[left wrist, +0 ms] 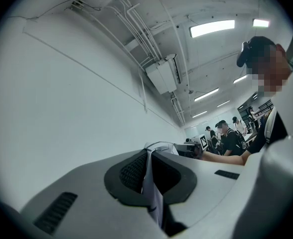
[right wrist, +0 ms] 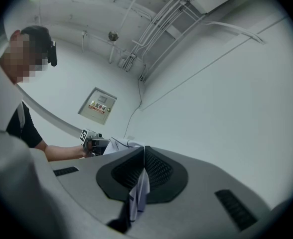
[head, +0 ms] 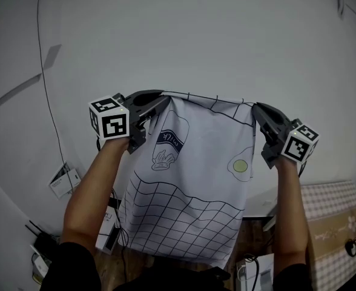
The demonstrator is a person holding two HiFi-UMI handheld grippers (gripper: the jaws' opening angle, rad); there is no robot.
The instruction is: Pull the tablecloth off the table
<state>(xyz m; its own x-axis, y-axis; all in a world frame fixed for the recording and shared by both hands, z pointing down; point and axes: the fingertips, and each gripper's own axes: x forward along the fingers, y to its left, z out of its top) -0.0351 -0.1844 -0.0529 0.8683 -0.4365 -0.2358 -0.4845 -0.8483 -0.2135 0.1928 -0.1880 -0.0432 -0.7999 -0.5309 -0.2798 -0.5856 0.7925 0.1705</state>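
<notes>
Since you're clamping one top corner apiece w/ L gripper (head: 164,100) & R gripper (head: 256,108), jaws fully closed, tablecloth (head: 196,180) is hanging spread flat.

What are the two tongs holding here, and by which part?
Both hold the tablecloth by its top edge: left tongs shut on one upper corner, right tongs on the other; it hangs between them.

White wall (head: 196,35), thin cable (head: 43,77), ceiling light (left wrist: 212,28)
</notes>
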